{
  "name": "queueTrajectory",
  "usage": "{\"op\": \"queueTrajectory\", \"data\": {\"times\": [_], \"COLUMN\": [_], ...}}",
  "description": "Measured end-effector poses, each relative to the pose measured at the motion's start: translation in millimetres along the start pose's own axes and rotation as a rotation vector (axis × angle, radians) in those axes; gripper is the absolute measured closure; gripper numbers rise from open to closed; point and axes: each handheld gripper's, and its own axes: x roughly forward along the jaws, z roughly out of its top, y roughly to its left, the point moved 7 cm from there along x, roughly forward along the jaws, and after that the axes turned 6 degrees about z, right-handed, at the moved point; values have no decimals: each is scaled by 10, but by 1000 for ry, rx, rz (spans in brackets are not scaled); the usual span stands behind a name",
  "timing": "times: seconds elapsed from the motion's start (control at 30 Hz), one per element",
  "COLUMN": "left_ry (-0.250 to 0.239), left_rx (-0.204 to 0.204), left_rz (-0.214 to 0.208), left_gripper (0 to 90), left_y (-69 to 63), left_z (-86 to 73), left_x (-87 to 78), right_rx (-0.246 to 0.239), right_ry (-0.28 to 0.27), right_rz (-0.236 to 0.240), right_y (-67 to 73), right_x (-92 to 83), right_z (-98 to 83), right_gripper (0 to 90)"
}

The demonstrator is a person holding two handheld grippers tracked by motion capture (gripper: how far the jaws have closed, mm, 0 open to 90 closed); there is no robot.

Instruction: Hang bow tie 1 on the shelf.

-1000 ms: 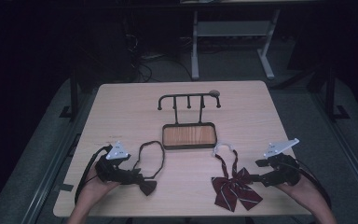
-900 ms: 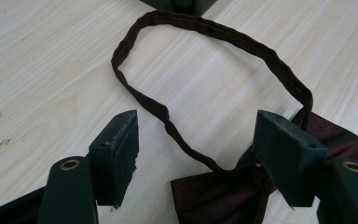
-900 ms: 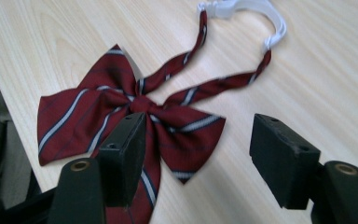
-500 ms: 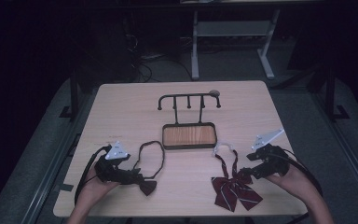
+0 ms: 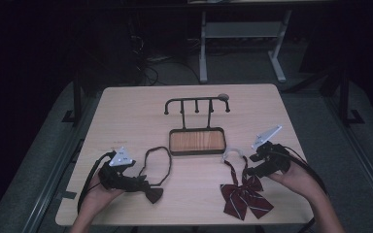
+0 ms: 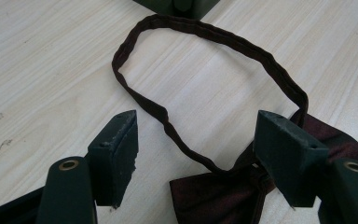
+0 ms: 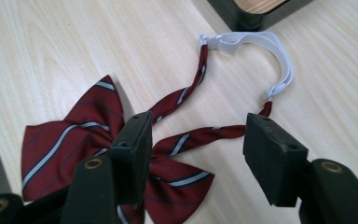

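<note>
Striped burgundy cloth sits closest to our right claw [image 7: 193, 149]: the red bow tie [image 7: 98, 154] lies on the bench [image 5: 136, 121] just under and slightly to the left of the near jaw, knot right below it. Our jaws stand apart and have just been closing a little, with one of the two striped straps [image 7: 209, 133] running across the gap between them but not pinched. From the knot both straps run away from the claw, so the tie's long axis points straight ahead of us, ending in the white elastic loop [image 7: 261, 51] farther out, near the corner of the dark tray [image 7: 256, 11].

On the other side, our left claw [image 6: 196, 140] also stands apart, gripping nothing. The dark bow tie [image 6: 223, 191] lies below and toward the right jaw, and its neck loop [image 6: 200, 60] opens out ahead, one side passing between the jaws.

We judge that each hand takes the tie nearest it, grasping a strap and carrying it forward toward the hook rack [image 5: 196, 104] beyond the tray.
</note>
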Motion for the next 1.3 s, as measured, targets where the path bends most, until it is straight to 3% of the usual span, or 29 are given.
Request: {"op": "queueTrajectory", "data": {"times": [0.2,0.23,0.73,1.3], "left_ry": [-5,-9,-7,2], "left_rx": [-7,-14,-3,-3], "left_rz": [1,1,2,-1], "left_gripper": [313,311,305,305], "left_y": [4,-1,3,-1], "left_z": [-1,3,6,-4], "left_x": [3,4,-2,17], "right_rx": [7,-9,-2,43], "right_ry": [23,25,68,119], "right_rz": [0,-4,-19,-17], "right_y": [-50,-71,-261,-491], "right_x": [9,16,96,283], "right_z": [59,73,229,269], "right_gripper": [440,441,478,512]}}
